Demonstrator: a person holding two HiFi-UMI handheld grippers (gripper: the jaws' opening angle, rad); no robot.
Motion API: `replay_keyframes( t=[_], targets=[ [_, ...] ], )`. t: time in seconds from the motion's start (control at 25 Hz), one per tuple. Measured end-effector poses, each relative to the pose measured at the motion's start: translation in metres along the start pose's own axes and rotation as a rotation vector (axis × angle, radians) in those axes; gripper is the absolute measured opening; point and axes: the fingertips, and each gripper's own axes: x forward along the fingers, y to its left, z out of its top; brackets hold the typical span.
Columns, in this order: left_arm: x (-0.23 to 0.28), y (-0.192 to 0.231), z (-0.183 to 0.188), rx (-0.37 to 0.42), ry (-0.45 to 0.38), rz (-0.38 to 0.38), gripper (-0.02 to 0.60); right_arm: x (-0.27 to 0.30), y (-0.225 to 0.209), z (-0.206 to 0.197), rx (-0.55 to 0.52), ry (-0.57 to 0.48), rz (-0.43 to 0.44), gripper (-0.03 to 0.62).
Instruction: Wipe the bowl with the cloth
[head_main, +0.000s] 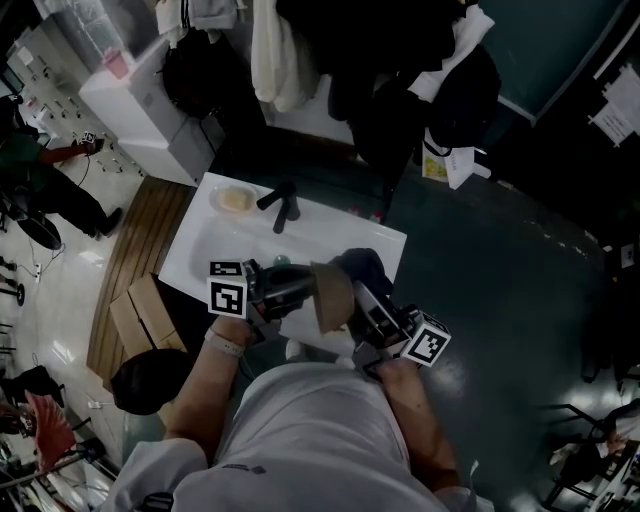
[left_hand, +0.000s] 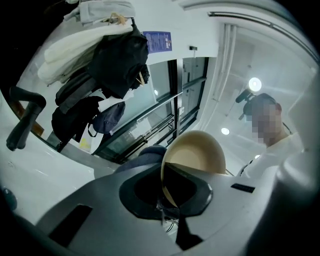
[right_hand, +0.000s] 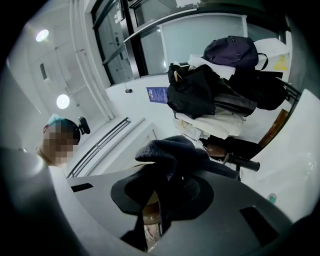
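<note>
Tan bowl (head_main: 332, 292) held up on edge above the near right part of the white sink (head_main: 200, 250), just ahead of the person's chest. Rim pinched in the left gripper (head_main: 305, 288). In the left gripper view, jaws narrow and clamped on that rim, bowl (left_hand: 197, 155) standing up beyond the gripper (left_hand: 165, 200), pale inside facing the camera.

Dark cloth (head_main: 365, 268) bunched against the bowl's right and far side, between the two grippers. In the right gripper view, cloth (right_hand: 172, 150) gripped in the closed jaws of the right gripper (right_hand: 160, 210), thick fold spilling over the top, a sliver of tan bowl (right_hand: 150, 211) showing low between the jaws. Right gripper (head_main: 368, 298) reaching in from the near right, left one from the near left — bowl and cloth meeting in the middle. Marker cube (head_main: 228, 290) on the left gripper, another (head_main: 428, 342) on the right.

Further out: dark faucet (head_main: 283, 205) at the far edge of the sink, yellowish lump (head_main: 236, 199) on the far left corner. Left of the sink, wooden slatted mat (head_main: 140, 250) and cardboard boxes (head_main: 140, 315) — pale floor beyond. Dark green floor (head_main: 480, 260) on the right. Hanging clothes and bags (head_main: 280, 50) along the far wall.
</note>
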Motion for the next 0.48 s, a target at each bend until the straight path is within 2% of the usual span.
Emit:
replay_keyframes(
  t=[0.24, 0.48],
  targets=[
    [-0.003, 0.015, -0.004, 0.013, 0.034, 0.078, 0.02, 0.001, 0.006, 0.006, -0.002, -0.014, 0.022, 0.084],
    [-0.01, 0.029, -0.003, -0.009, 0.014, 0.135, 0.02, 0.0, 0.012, 0.009, 0.027, -0.021, 0.073, 0.084]
  ],
)
